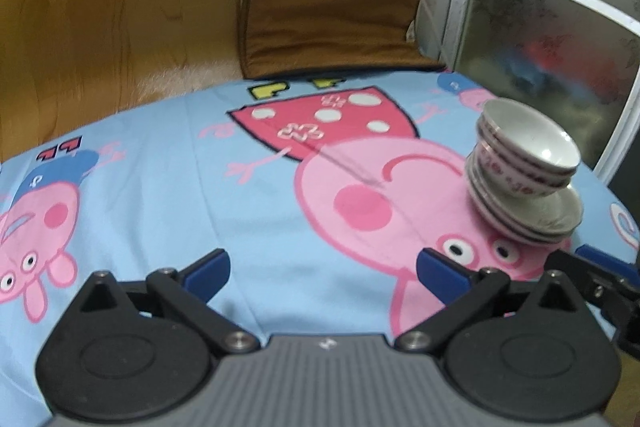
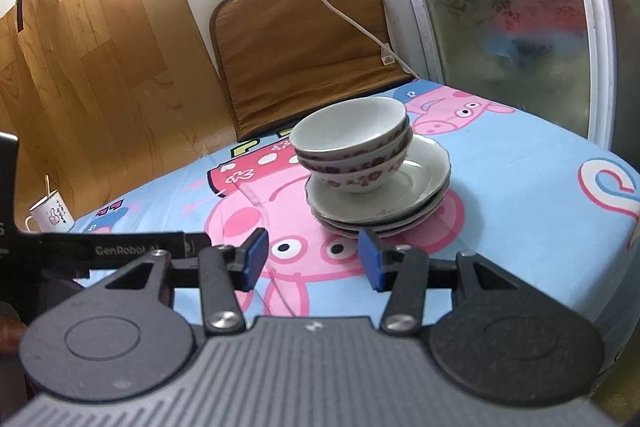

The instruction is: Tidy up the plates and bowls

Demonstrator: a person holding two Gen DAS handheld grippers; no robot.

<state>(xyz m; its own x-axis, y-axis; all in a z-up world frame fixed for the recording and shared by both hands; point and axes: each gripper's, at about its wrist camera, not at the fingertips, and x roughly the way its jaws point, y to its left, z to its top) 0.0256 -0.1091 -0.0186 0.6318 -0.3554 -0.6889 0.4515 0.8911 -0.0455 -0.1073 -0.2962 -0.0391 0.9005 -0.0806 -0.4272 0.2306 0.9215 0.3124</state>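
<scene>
Three nested white bowls [image 2: 352, 143] with red flower bands sit on a small stack of white plates [image 2: 434, 167] on a table under a blue cartoon-pig cloth [image 2: 520, 195]. My right gripper [image 2: 313, 259] hovers just in front of the stack, open about halfway, with nothing between its blue pads. In the left wrist view the bowls [image 1: 524, 147] and plates [image 1: 560, 217] stand to the far right. My left gripper [image 1: 324, 273] is wide open over bare cloth [image 1: 160, 187], left of the stack. The right gripper's finger [image 1: 600, 279] shows at that view's right edge.
A brown cushion [image 2: 304, 55] leans on the wall behind the table, with a white cable [image 2: 340, 13] across it. A white mug [image 2: 50, 215] stands at the far left table edge. A frosted glass door [image 2: 500, 7] is on the right, and wood panelling [image 1: 100, 27] on the left.
</scene>
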